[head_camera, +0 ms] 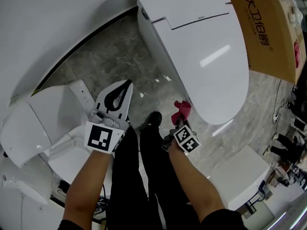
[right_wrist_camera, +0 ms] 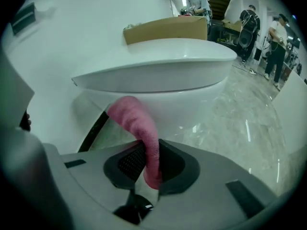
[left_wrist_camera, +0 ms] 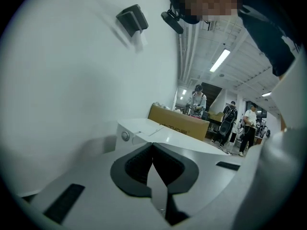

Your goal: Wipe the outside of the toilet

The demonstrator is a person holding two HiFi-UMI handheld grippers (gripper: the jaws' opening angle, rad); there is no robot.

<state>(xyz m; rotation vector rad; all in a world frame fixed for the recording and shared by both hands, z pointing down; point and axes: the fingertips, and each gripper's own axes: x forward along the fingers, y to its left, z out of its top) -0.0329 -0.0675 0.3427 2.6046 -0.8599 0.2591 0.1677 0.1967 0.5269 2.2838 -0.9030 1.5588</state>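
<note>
**Beside the bowl: 1 cloth gripped, 1 gripper empty**

At 9 o'clock from the head view's centre, the left gripper (head_camera: 116, 98) points toward 12 over the marble floor (head_camera: 105, 56), its jaws closed together on nothing. Near 4 o'clock, the right gripper (head_camera: 179, 120) has its 2 jaws clamped on a pink cloth (head_camera: 182, 108), which arches up from between them. The cloth sits just beside the lower side of the white toilet (head_camera: 201, 51), lid down, at 1 o'clock; contact cannot be judged. A cardboard box (head_camera: 264, 28) lies at 2 o'clock, beyond the toilet.

white toilet (head_camera: 206, 56), lid shut, standing beside a pink cloth (head_camera: 182, 109).
</note>
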